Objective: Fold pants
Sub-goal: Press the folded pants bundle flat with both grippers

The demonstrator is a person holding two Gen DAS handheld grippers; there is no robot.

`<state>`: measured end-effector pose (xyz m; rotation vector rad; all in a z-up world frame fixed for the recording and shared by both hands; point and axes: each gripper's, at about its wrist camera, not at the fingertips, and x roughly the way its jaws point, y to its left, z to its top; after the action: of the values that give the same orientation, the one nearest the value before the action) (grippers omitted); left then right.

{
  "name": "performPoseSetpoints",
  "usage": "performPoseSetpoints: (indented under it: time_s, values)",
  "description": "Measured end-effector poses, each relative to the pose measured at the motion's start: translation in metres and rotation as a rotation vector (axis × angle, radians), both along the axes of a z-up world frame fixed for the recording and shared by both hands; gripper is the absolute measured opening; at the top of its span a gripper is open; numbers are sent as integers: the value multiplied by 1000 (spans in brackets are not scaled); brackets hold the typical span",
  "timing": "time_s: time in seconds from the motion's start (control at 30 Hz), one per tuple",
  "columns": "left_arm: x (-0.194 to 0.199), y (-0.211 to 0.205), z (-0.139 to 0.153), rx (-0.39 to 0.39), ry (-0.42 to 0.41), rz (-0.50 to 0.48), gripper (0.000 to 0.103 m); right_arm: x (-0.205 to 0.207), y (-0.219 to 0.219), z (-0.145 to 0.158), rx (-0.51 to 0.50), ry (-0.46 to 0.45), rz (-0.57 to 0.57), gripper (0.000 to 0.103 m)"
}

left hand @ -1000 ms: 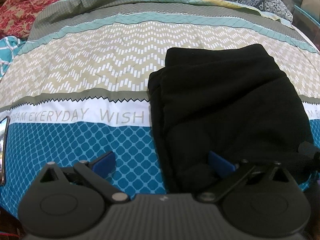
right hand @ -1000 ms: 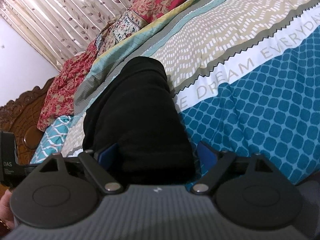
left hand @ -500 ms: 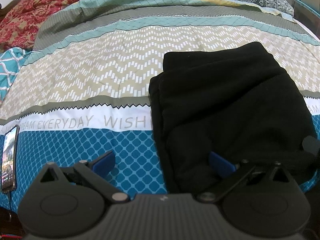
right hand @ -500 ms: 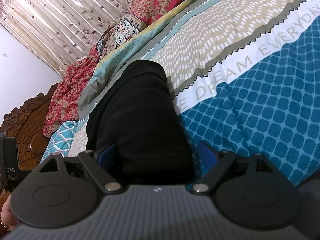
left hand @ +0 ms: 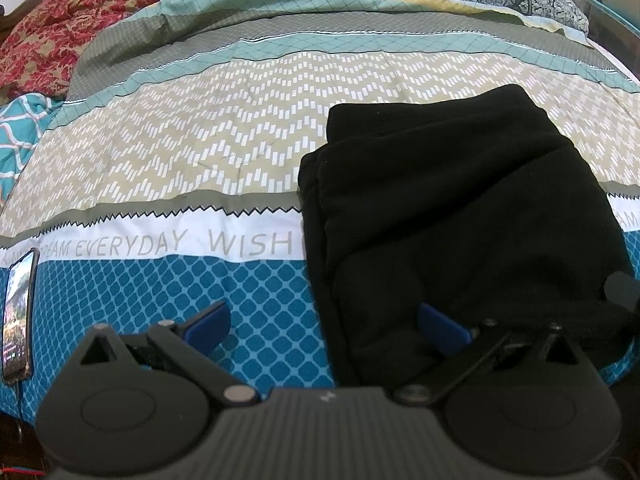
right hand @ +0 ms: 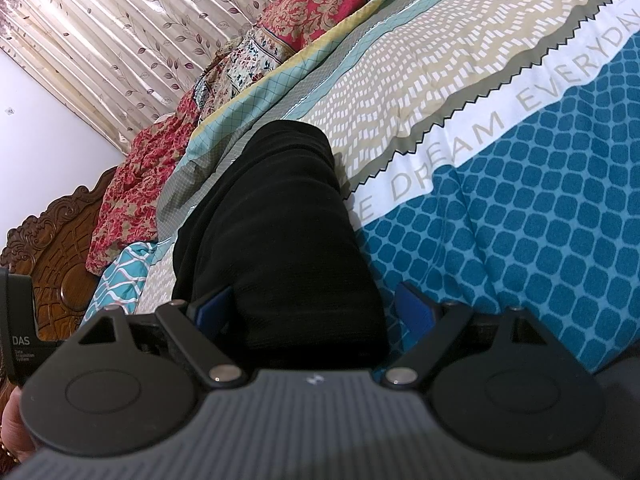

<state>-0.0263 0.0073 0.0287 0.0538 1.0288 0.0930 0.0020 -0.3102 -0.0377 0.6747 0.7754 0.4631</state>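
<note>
The black pants [left hand: 460,216] lie folded into a thick rectangle on the patterned bedspread [left hand: 200,152], in the right half of the left wrist view. My left gripper [left hand: 324,326] is open low over their near left corner, with one blue pad above the blue pattern and the other above the black cloth. In the right wrist view the near end of the pants [right hand: 280,240] sits between the wide jaws of my right gripper [right hand: 314,308]. That gripper is open, and bedspread shows between the cloth and the right-hand pad.
A phone [left hand: 18,312] with a lit screen lies on the bed at the left edge, a cable at its near end. Red floral bedding [left hand: 60,40] is piled at the far side. A carved wooden headboard [right hand: 52,240] and a curtain [right hand: 120,20] stand beyond.
The left wrist view has shifted a little, so the phone at the left edge shows more. The pants and both grippers' jaws stand as before.
</note>
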Motion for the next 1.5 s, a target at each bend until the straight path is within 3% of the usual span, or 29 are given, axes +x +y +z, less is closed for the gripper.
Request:
performPoseSetpoints:
  time_s: [0.53,0.97,1.5]
  values:
    - [-2,-2,-1,13,-19,-7,103,0,0,0,0,0,-1,89]
    - [-1,4,-5,-34,-5,13,103,-1,3,1,3,-2,-2,92]
    - [1,28,-15,-218,36,78,103,3,7,2,-12,-4,12,94]
